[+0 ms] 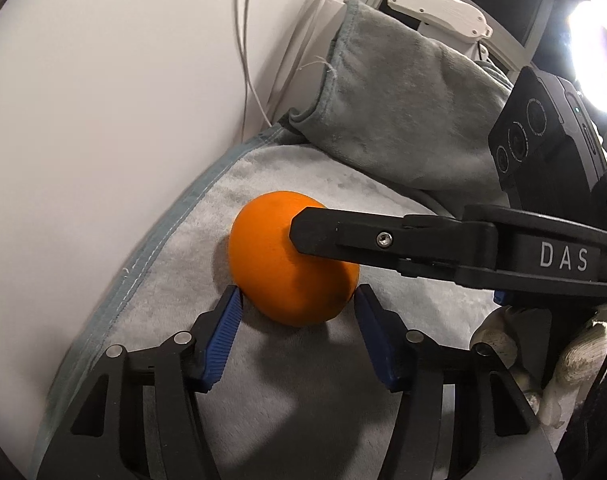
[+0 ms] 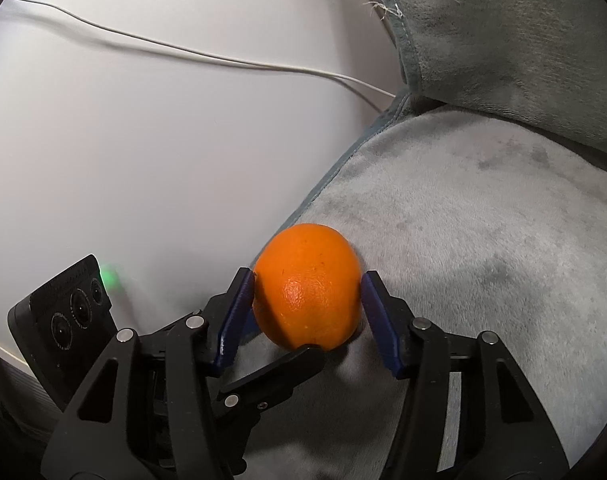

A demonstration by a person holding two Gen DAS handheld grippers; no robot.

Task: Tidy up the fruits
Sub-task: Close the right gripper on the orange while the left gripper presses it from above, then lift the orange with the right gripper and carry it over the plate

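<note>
Gripping orange point(image 2: 308, 286): R gripper point(image 2: 308, 292) pads clamp it; L gripper point(image 1: 297, 300) pads touch it too.

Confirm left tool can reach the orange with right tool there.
Likely yes: the orange already sits between the pads of the left tool. The right tool grips it too, crossing above, not blocking the pads.

Both wrist cameras are looking down from close by, crossing on the same orange point(image 1: 291, 260) point(image 2: 308, 286) on a grey blanket point(image 1: 287, 364) point(image 2: 483, 248).
</note>
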